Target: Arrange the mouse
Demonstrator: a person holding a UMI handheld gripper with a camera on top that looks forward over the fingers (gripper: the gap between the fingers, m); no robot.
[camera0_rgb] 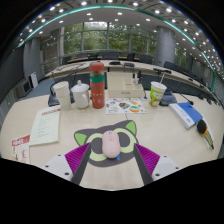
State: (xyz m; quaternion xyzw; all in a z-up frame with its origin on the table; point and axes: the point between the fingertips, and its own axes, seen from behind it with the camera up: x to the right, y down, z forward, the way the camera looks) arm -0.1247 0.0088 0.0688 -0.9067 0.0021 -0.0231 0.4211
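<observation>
Claw (110, 158) was spread with the mouse (111, 146) sitting between its fingers on the cat-shaped mat (124, 132), cups (62, 92) beyond, contents not visible.

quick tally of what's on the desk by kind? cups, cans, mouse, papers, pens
Cups: 3, white cup, white mug, green-patterned cup
Stacked cans: 1 stack
Mouse: 1, pale mouse, between the open fingers of the gripper, on a cat-shaped mouse mat
Papers/booklets: 3
Pens: 1
Total: 9, not counting the mat
</observation>
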